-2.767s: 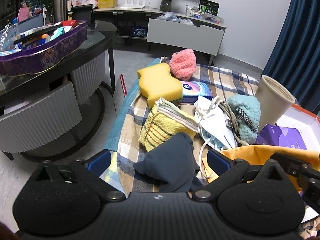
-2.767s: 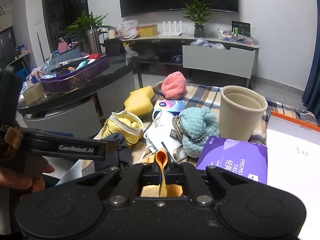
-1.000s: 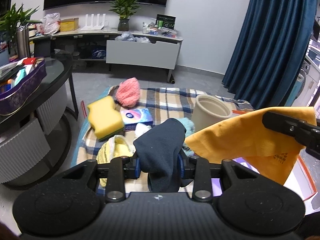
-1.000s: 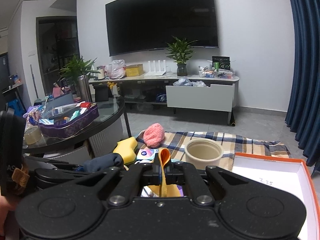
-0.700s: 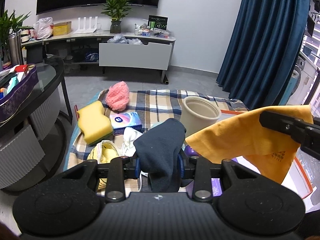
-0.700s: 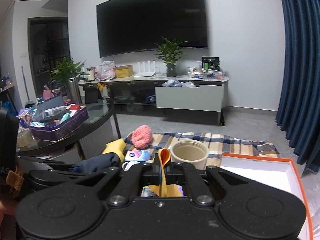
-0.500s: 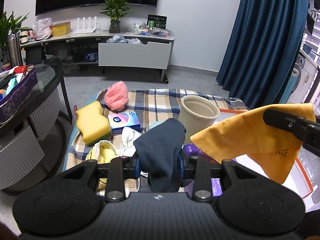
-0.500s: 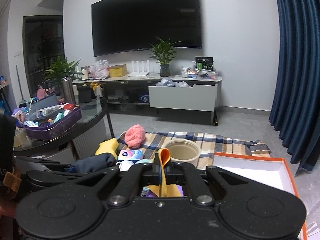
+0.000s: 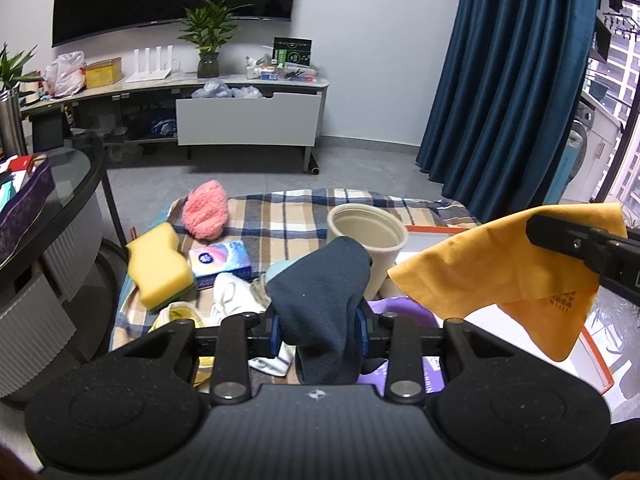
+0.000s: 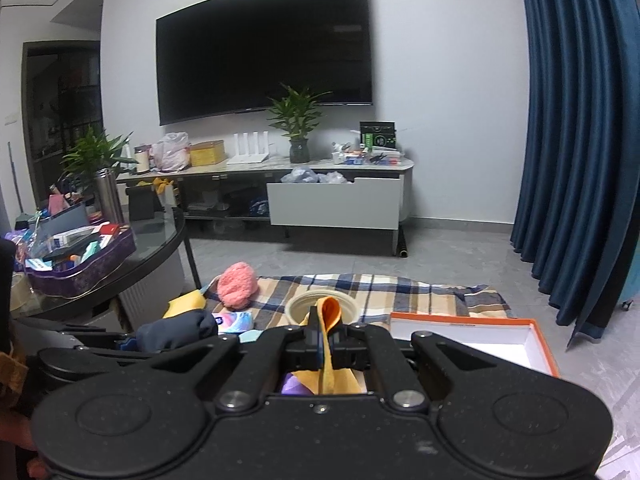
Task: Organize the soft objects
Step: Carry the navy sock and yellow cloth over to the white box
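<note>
Readable text

Only partial letters "ORRIN" show on the flat purple packet (image 9: 430, 376); other labels are too blurred.

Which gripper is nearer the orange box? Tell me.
Right. The right gripper, shut on the yellow cloth, hangs over the orange box. The left gripper, shut on the dark sock, is off to the box's left, over the blanket.

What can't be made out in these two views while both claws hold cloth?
- Left wrist view: the dark sock in the left claw hides the items behind it on the plaid blanket.
- Left wrist view: print on the orange cloth is too small to read.
- Right wrist view: the right claw body covers most of the white box.
</note>
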`<control>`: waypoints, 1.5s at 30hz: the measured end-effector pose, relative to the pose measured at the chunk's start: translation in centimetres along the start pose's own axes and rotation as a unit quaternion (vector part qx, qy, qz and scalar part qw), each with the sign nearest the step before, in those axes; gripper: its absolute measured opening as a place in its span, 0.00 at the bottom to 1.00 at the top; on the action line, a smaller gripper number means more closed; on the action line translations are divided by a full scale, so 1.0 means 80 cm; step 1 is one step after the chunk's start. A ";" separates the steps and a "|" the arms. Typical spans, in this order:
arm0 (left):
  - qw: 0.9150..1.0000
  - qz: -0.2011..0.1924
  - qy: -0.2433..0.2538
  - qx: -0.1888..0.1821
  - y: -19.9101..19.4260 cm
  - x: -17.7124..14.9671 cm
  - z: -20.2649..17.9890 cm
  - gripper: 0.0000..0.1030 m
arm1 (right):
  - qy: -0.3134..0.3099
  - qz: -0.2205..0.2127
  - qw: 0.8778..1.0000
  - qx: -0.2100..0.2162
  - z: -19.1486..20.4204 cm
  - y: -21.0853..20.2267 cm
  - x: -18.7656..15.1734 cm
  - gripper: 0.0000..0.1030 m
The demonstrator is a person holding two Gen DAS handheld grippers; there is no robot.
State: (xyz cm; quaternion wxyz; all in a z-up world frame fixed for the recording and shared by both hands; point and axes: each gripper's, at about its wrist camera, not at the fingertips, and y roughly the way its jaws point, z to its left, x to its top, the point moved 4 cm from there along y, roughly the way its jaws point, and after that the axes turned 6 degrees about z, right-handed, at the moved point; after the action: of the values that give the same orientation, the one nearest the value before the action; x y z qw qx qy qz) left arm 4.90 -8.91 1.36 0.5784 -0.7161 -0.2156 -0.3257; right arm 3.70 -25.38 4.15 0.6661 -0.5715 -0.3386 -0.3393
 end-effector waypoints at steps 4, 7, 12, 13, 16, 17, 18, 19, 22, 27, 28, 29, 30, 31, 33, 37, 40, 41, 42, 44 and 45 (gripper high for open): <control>1.000 0.001 0.007 -0.008 0.002 0.003 -0.012 0.34 | 0.009 -0.003 1.000 -0.008 -0.012 -0.003 0.001 0.03; 1.000 0.001 0.013 -0.016 0.004 0.006 -0.021 0.34 | 0.013 -0.004 1.000 -0.015 -0.021 -0.006 0.001 0.03; 0.999 0.004 0.025 -0.027 0.011 0.010 -0.037 0.34 | 0.024 -0.006 0.999 -0.027 -0.039 -0.008 0.001 0.03; 0.999 0.005 0.027 -0.029 0.013 0.011 -0.041 0.34 | 0.025 -0.006 0.999 -0.030 -0.042 -0.009 0.001 0.03; 0.999 0.007 0.034 -0.033 0.017 0.013 -0.051 0.34 | 0.029 -0.008 0.999 -0.037 -0.053 -0.012 0.001 0.03; 0.999 0.007 0.036 -0.035 0.019 0.014 -0.055 0.34 | 0.031 -0.009 0.999 -0.040 -0.057 -0.013 0.001 0.03; 0.999 0.008 0.038 -0.036 0.019 0.014 -0.057 0.34 | 0.034 -0.009 0.999 -0.042 -0.061 -0.014 0.001 0.03; 0.998 0.008 0.039 -0.037 0.021 0.015 -0.060 0.34 | 0.036 -0.009 0.998 -0.043 -0.063 -0.014 0.001 0.03; 0.998 0.011 0.043 -0.041 0.026 0.016 -0.067 0.34 | 0.041 -0.009 0.998 -0.049 -0.073 -0.016 0.001 0.03; 0.998 0.018 0.049 -0.046 0.034 0.018 -0.076 0.34 | 0.049 -0.009 0.997 -0.059 -0.089 -0.018 -0.002 0.03; 0.997 0.019 0.049 -0.048 0.035 0.018 -0.077 0.34 | 0.051 -0.008 0.997 -0.060 -0.093 -0.018 -0.002 0.03; 0.997 0.020 0.050 -0.049 0.036 0.019 -0.079 0.34 | 0.052 -0.008 0.997 -0.062 -0.095 -0.018 -0.003 0.03; 0.997 0.021 0.052 -0.050 0.036 0.019 -0.081 0.34 | 0.054 -0.008 0.996 -0.063 -0.098 -0.018 -0.003 0.03; 0.997 0.021 0.053 -0.050 0.037 0.019 -0.085 0.34 | 0.056 -0.008 0.996 -0.065 -0.101 -0.018 -0.004 0.03; 0.997 0.023 0.055 -0.053 0.040 0.021 -0.088 0.34 | 0.059 -0.008 0.996 -0.068 -0.107 -0.018 -0.004 0.03; 0.996 0.029 0.058 -0.057 0.047 0.023 -0.096 0.34 | 0.064 -0.006 0.995 -0.073 -0.118 -0.016 -0.005 0.03; 0.996 0.032 0.061 -0.060 0.053 0.025 -0.101 0.34 | 0.070 -0.004 0.995 -0.075 -0.127 -0.013 -0.006 0.03; 0.996 0.033 0.061 -0.061 0.055 0.026 -0.103 0.34 | 0.072 -0.003 0.995 -0.076 -0.131 -0.013 -0.006 0.03; 0.996 0.034 0.061 -0.062 0.057 0.027 -0.106 0.34 | 0.073 -0.002 0.994 -0.077 -0.134 -0.011 -0.006 0.03; 0.995 0.038 0.061 -0.064 0.062 0.029 -0.110 0.34 | 0.076 0.000 0.994 -0.080 -0.140 -0.009 -0.007 0.03; 0.995 0.040 0.061 -0.064 0.065 0.030 -0.112 0.34 | 0.077 0.001 0.994 -0.080 -0.143 -0.008 -0.007 0.03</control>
State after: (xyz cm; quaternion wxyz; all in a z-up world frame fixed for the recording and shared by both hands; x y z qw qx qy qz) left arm 8.18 -18.96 0.57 0.5559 -0.7385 -0.1301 -0.3588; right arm 3.61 -36.79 2.66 0.6425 -0.5956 -0.2572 -0.4077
